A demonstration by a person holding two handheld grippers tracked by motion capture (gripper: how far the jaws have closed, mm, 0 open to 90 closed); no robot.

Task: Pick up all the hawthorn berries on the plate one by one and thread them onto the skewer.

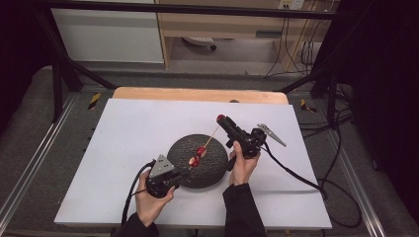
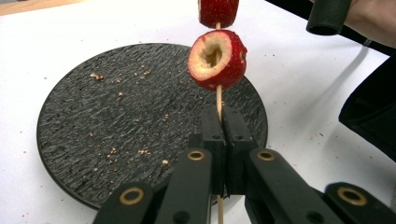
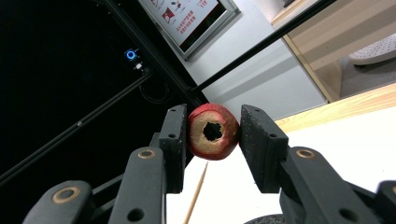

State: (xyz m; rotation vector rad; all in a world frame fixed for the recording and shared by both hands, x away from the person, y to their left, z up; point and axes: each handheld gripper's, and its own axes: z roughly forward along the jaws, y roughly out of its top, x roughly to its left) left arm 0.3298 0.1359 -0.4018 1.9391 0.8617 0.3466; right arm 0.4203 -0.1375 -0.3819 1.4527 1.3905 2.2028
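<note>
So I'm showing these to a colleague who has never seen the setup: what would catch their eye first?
Probably the red fruit pieces threaded on a thin wooden skewer, slanting above the round black plate mid-table. The left claw is shut on the skewer's lower end. The right claw holds another hollow red piece just past the skewer's far tip.

Black tongs, brass-looking rivets, dark sleeves
</note>
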